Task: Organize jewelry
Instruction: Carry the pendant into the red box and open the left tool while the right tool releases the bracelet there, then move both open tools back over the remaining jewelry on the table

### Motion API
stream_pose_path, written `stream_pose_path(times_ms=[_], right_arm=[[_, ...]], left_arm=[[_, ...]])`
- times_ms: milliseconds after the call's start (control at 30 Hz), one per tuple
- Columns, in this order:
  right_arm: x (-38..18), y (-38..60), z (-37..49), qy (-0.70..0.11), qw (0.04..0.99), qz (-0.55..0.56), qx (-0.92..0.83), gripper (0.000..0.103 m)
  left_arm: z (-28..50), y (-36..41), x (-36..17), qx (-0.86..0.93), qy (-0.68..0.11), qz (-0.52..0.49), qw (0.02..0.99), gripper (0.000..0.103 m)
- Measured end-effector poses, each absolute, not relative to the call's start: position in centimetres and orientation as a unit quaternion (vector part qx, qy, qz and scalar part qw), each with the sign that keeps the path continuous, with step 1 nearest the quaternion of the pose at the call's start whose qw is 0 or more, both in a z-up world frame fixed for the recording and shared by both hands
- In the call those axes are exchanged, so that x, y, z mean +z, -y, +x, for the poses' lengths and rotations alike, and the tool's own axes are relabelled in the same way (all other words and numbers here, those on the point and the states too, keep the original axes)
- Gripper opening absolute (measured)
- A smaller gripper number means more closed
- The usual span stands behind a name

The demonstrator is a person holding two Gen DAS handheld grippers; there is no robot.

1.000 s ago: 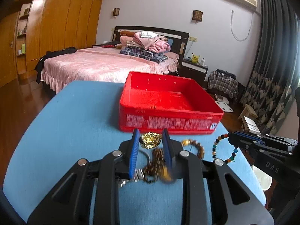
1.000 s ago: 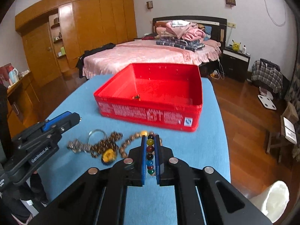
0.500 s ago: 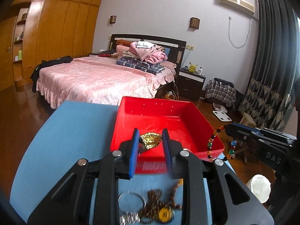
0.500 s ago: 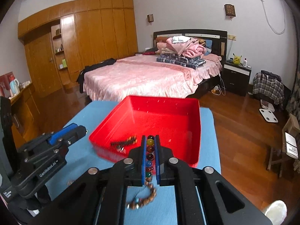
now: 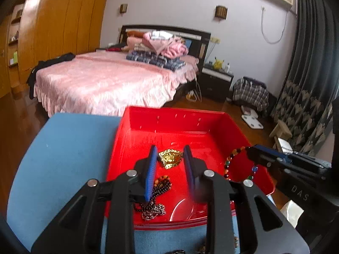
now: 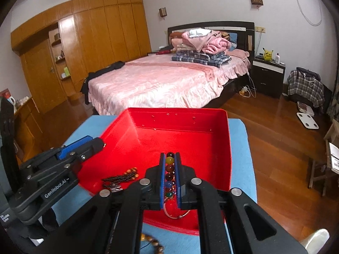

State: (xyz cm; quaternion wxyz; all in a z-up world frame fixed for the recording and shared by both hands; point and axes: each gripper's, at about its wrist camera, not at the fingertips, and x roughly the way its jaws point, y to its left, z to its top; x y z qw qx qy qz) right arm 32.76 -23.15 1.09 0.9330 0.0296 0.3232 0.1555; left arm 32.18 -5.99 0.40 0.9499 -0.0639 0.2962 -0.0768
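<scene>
Jewelry over the red tray [image 5: 237,129]: left gripper [image 5: 170,157] pinches a gold piece [image 5: 170,158]; right gripper [image 6: 170,163] clamps a multicolored bead bracelet [image 6: 170,174] on the blue table [image 5: 63,152].

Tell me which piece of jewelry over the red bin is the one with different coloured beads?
The multicoloured round-bead bracelet, pinched in the right gripper. The crumpled gold piece between the left gripper's fingers is metallic, without beads.
</scene>
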Motion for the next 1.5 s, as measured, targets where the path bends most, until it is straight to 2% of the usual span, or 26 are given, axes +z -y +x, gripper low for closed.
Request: stream_pose_path(times_ms=[33,100,133,167,267,333,733,1500], right_arm=[[0.8,23.4,32.9,-0.328,0.932,0.03,0.149,0.024],[0.6,23.8,32.7,-0.325,0.935,0.029,0.138,0.033],[0.7,23.9,32.5,-0.324,0.936,0.027,0.134,0.042],[0.7,24.1,32.2,-0.322,0.938,0.025,0.127,0.056],[1.3,24.9,30.9,-0.302,0.946,0.03,0.111,0.078],[1.7,25.2,30.0,-0.291,0.951,0.032,0.102,0.089],[1.1,24.6,22.2,-0.261,0.96,0.041,0.095,0.094],[-3.9,23.3,15.9,-0.307,0.946,0.037,0.097,0.094]], left_arm=[[32.3,5.8,0.1,-0.074,-0.301,-0.066,0.949,0.045],[32.2,5.3,0.0,-0.071,-0.302,-0.069,0.948,0.05],[32.1,5.0,0.0,-0.069,-0.301,-0.071,0.948,0.059],[31.9,4.5,0.2,-0.068,-0.299,-0.075,0.949,0.063],[30.9,3.4,0.9,-0.06,-0.289,-0.077,0.952,0.076],[29.9,2.8,1.5,-0.057,-0.283,-0.081,0.954,0.088],[21.3,-0.7,2.3,-0.019,-0.254,-0.058,0.965,0.089],[16.3,-3.2,-5.8,-0.024,-0.347,-0.075,0.935,0.089]])
